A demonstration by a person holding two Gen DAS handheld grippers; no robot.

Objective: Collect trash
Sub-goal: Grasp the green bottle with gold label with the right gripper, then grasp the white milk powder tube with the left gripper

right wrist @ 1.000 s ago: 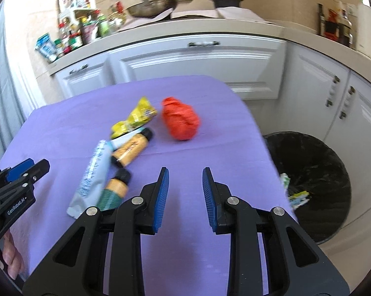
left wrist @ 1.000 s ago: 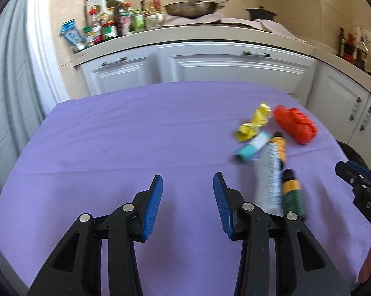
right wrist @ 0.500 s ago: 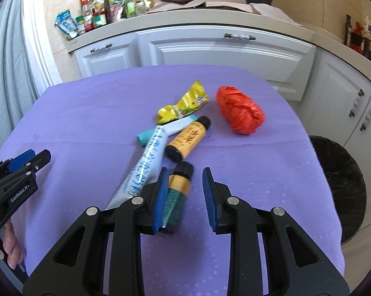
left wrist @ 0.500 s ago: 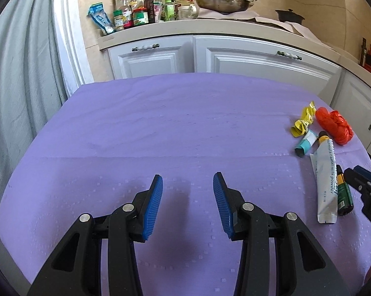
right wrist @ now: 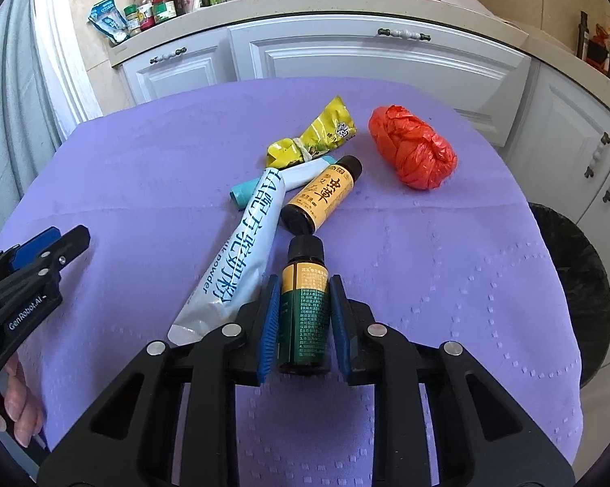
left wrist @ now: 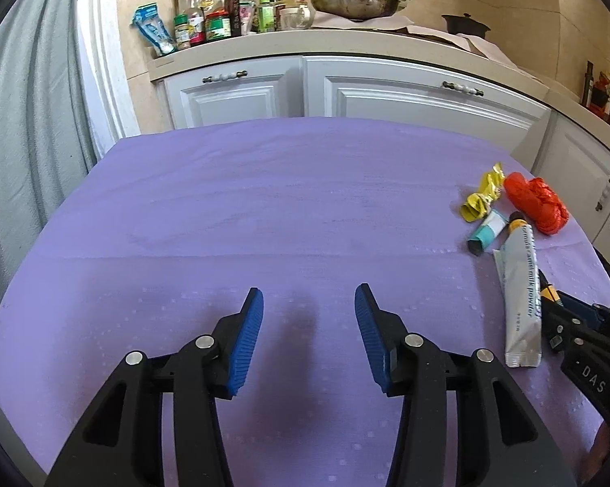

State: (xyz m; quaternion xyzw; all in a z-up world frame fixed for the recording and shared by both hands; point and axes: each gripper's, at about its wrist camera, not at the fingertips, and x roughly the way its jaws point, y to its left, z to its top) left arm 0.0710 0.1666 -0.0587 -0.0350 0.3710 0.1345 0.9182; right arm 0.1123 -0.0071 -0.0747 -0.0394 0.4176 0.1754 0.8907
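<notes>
Right claw (right wrist: 301, 308): pads either side of a green-and-yellow bottle (right wrist: 303, 304) lying on the purple-covered worktop (right wrist: 447, 268), cap toward 12 o'clock; pads at the bottle's sides, firm contact not certain.

Left claw (left wrist: 308, 316): jaws wide apart, nothing between them, above bare cloth.

Other trash, right wrist view:
- white milk-powder tube (right wrist: 240, 255), at 10 o'clock of the bottle, just beside it
- orange-label bottle (right wrist: 321, 195), at 12 o'clock
- teal tube (right wrist: 264, 186)
- yellow wrapper (right wrist: 313, 140)
- red plastic bag (right wrist: 412, 152), at 1 o'clock

Black bin (right wrist: 581, 292): at 3 o'clock, off the worktop edge.
</notes>
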